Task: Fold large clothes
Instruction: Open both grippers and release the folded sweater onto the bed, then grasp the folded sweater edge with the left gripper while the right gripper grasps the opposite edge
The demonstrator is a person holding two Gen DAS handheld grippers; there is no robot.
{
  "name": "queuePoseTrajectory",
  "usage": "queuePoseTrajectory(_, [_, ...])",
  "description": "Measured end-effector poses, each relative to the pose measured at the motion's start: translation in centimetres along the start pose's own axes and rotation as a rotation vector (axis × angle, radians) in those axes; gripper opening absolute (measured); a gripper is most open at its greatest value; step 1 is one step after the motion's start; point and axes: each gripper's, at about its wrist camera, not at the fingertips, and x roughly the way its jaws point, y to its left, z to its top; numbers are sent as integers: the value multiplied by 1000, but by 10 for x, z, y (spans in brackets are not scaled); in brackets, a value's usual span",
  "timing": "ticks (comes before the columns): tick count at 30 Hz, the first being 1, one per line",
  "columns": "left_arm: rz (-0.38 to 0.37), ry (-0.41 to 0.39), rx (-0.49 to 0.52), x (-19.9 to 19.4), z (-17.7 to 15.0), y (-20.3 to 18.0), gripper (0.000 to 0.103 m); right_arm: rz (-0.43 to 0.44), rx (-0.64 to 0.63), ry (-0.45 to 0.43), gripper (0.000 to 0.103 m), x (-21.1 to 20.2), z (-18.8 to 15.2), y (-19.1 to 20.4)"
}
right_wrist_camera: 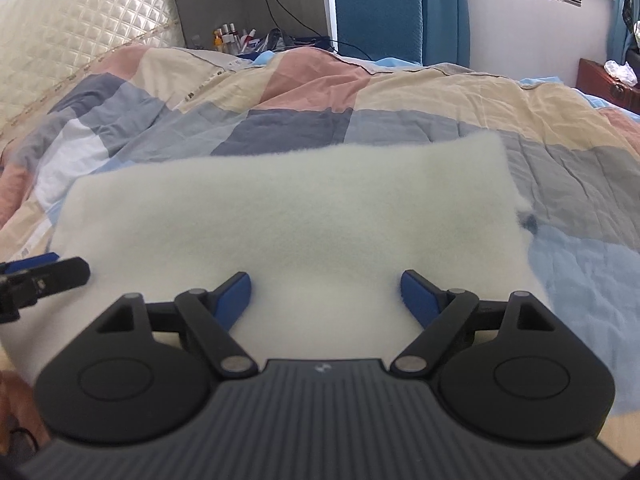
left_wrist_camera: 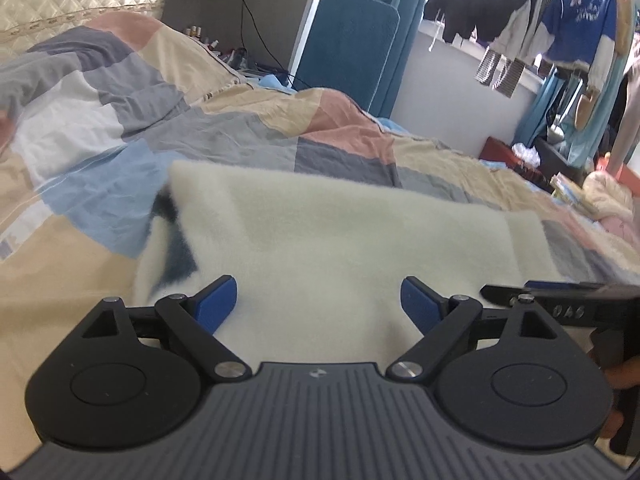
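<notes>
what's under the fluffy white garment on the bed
The white fleece garment lies on a patchwork quilt. Dark blue fabric peeks out at its edge; whatever else lies beneath is covered.

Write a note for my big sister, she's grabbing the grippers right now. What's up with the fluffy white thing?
Left hand-held gripper: open, holding nothing, over the near edge of the fluffy cream garment.
Right hand-held gripper: open, holding nothing, beside the left one.
The garment lies as a flat rectangle on the patchwork quilt, a dark blue patch peeking out at one side.
Done: seems partly folded.
Left: probably another fold.
</notes>
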Motion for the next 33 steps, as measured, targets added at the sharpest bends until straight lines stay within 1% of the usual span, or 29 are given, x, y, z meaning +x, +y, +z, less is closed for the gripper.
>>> queuePoseTrajectory(2, [-9,5,-9,-11,-4,-1,92,-8,-23,-4,84,-8,-4,6])
queuePoseTrajectory(7, [43,27,28,-30,-24,-13,92,-39,-77,-6,82,-29,-14,18])
queuePoseTrajectory(8, [48,28,23,-34,-26,-15,92,-42,-87,-3,82,-34,-16,21])
queuePoseTrajectory(10, [35,32,-19,-45,-28,-17,92,-38,-92,2,83,-45,-20,23])
queuePoseTrajectory(12, [11,36,-89,-57,-32,-15,92,-29,-91,2,83,-57,-24,24])
queuePoseTrajectory(15, [-29,49,-185,-73,-45,-14,92,8,-64,9,83,-71,-31,23])
queuePoseTrajectory(16, [-43,65,-217,-76,-50,-13,92,16,-55,13,83,-75,-35,23])
queuePoseTrajectory(18, [-82,125,-304,-78,-64,-10,92,27,-42,28,83,-80,-41,25])
queuePoseTrajectory(20, [-147,200,-411,-75,-79,0,92,57,-11,56,83,-81,-47,26])
queuePoseTrajectory(22, [-180,245,-507,-69,-87,10,92,73,25,75,83,-81,-50,24])
queuePoseTrajectory(25, [-227,242,-674,-57,-91,33,92,71,47,75,83,-81,-50,25])
queuePoseTrajectory(28, [-294,264,-849,-32,-99,56,93,76,90,77,83,-78,-49,21])
queuePoseTrajectory(30, [-331,230,-952,-24,-103,65,93,84,129,81,83,-76,-50,17])
queuePoseTrajectory(32, [-376,207,-995,-20,-103,70,93,90,171,85,83,-76,-49,14])
queuePoseTrajectory(33, [-380,195,-1006,-18,-103,71,93,92,186,85,83,-77,-49,12])
